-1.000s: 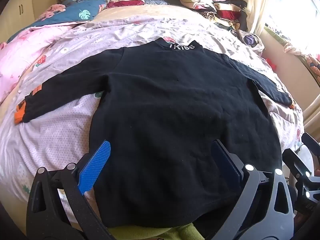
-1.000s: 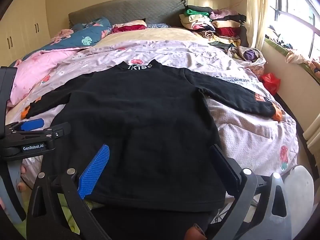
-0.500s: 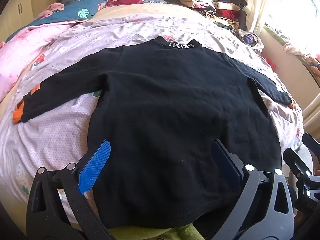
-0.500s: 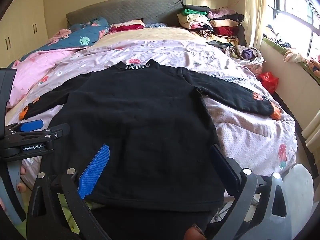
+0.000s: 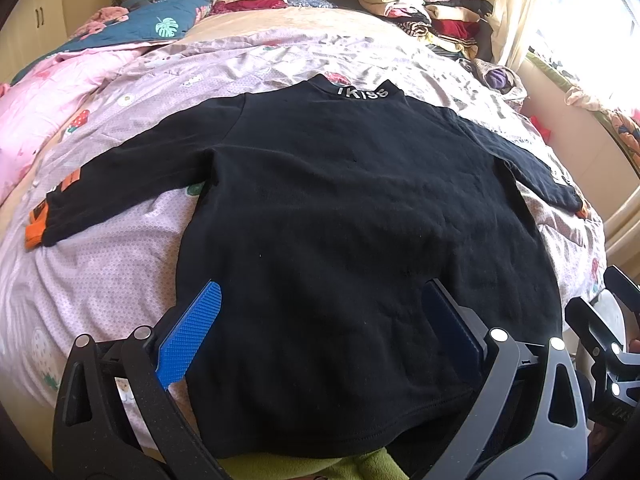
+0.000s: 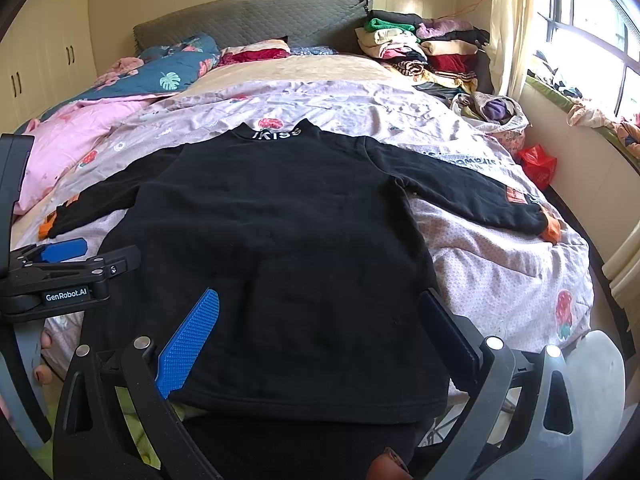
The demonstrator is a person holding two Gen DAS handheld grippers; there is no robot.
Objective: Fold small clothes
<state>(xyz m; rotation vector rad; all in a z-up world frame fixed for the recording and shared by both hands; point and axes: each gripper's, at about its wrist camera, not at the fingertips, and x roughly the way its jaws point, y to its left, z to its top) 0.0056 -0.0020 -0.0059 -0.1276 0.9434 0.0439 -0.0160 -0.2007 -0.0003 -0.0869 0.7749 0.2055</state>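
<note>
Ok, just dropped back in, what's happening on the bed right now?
A person holds two sets of tongs over a black long-sleeved sweatshirt spread flat, both sleeves out, on the pink patterned quilt. The left tongs and right tongs both hang open near the hem, gripping nothing. No fold has been made yet. A pile of folded clothes sits by the grey headboard.
</note>
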